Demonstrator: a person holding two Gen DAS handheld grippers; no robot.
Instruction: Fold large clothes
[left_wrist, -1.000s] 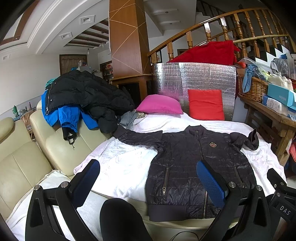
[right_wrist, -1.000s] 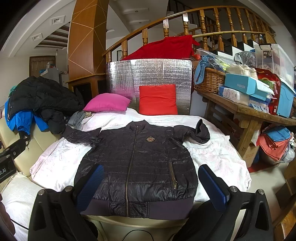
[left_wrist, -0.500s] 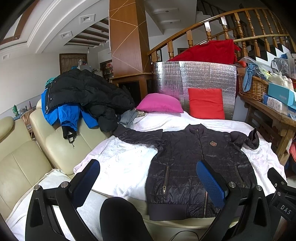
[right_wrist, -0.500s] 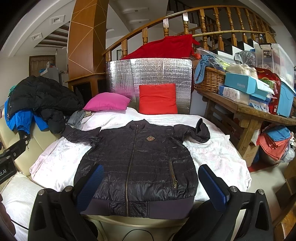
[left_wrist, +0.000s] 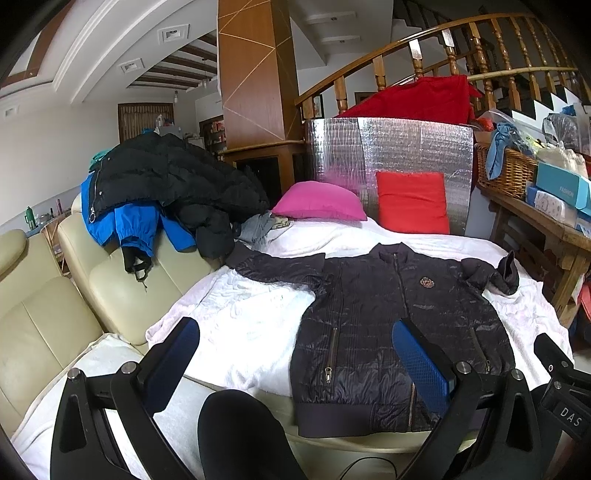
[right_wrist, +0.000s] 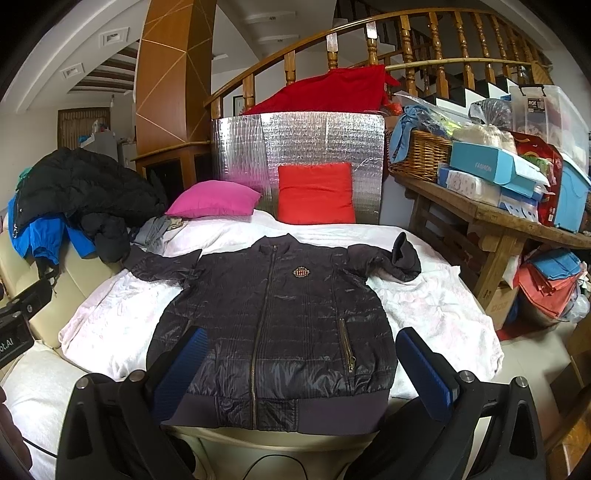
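Dark quilted jacket (right_wrist: 273, 325) lies zipped and face up across the centre of the frame on the white blanket (right_wrist: 436, 314), hem nearest the camera. Right gripper (right_wrist: 299, 373) hangs at the bottom edge with jaws spread wide, holding nothing. Left gripper (left_wrist: 295, 365) low in its own view, just as wide, jacket (left_wrist: 399, 332) right of centre

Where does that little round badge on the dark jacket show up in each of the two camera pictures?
Left wrist view: the badge sits right of centre, on the jacket chest, just right of the zipper.
Right wrist view: the badge sits near the centre, again just right of the zipper.
Shared landmark: the red cushion behind the jacket.
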